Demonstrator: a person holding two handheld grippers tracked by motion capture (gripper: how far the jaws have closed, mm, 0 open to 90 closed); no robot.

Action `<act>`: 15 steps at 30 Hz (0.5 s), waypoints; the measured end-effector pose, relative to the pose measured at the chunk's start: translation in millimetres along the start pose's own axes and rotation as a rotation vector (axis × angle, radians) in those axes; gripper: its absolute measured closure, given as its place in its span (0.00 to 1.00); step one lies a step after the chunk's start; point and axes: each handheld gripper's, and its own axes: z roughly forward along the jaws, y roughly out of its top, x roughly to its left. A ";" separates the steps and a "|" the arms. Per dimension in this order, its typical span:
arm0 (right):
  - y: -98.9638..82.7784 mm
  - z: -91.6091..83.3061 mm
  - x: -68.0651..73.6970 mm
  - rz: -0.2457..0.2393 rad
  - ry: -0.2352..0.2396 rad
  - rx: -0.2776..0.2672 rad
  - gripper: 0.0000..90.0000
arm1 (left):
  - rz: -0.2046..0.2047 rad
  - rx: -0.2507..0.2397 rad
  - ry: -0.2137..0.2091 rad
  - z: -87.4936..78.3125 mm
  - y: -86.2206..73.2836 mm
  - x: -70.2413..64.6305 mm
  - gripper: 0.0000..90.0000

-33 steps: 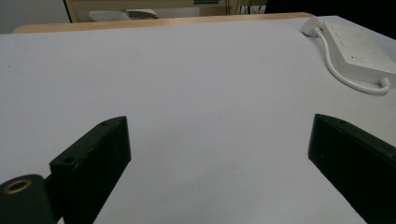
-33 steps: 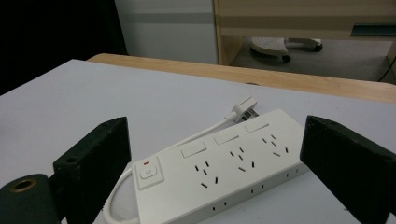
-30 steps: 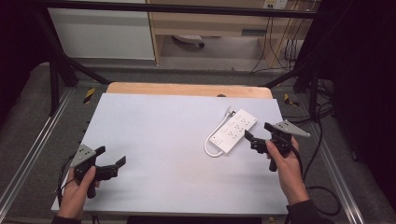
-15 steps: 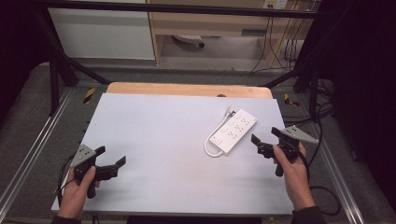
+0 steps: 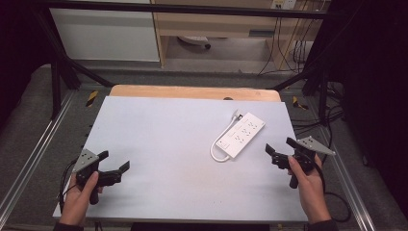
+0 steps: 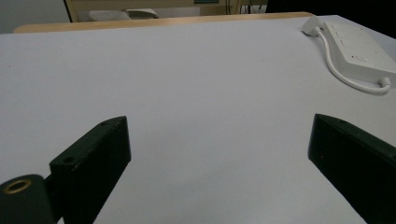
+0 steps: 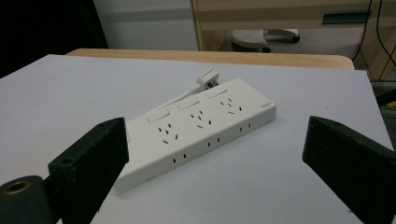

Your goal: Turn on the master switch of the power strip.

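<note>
Reaching with the right claw (image 5: 280, 151), jaws wide apart and holding nothing, toward the power strip (image 5: 242, 135) lying flat just ahead on the surface (image 5: 163, 134); next, probably closing in to grip its near end.

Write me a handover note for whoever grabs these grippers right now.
Left gripper: open, holding nothing, at the near left of the table.
Right gripper: open, holding nothing, just right of the power strip and aimed at it.
Power strip: flat on the table's right side, cord looped beside it, plug at its far end.
Done: nothing gripped yet.
Left: probably closing in on the strip.
</note>
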 end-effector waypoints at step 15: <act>-21.2 -7.2 -0.5 -0.005 -0.004 0.022 0.08 | 0.003 0.000 0.000 -0.4 0.1 -0.2 0.06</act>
